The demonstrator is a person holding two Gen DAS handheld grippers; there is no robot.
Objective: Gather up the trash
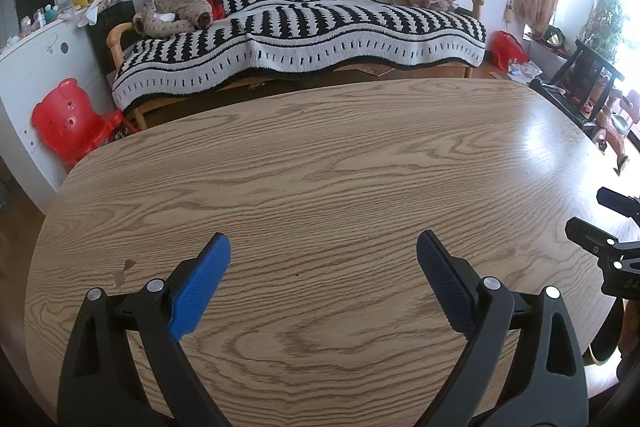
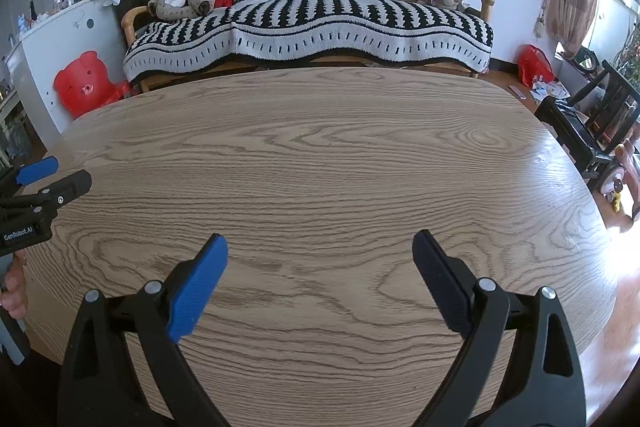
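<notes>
Left tool (image 1: 323,251) fingers apart, nothing held; right tool (image 2: 320,250) same. Both hover over bench (image 2: 320,155), no trash visible on it. Step: search. Next: find trash, maybe floor clutter (image 1: 520,70) far right.

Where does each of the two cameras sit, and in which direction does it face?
Left wrist view: sits on the left gripper, faces across the wooden table toward the striped sofa; its open fingers show, plus the right gripper at the right edge.
Right wrist view: sits on the right gripper, faces the same way; its open fingers show, plus the left gripper at the left edge.
Shared: table, sofa, red bear chair.
</notes>
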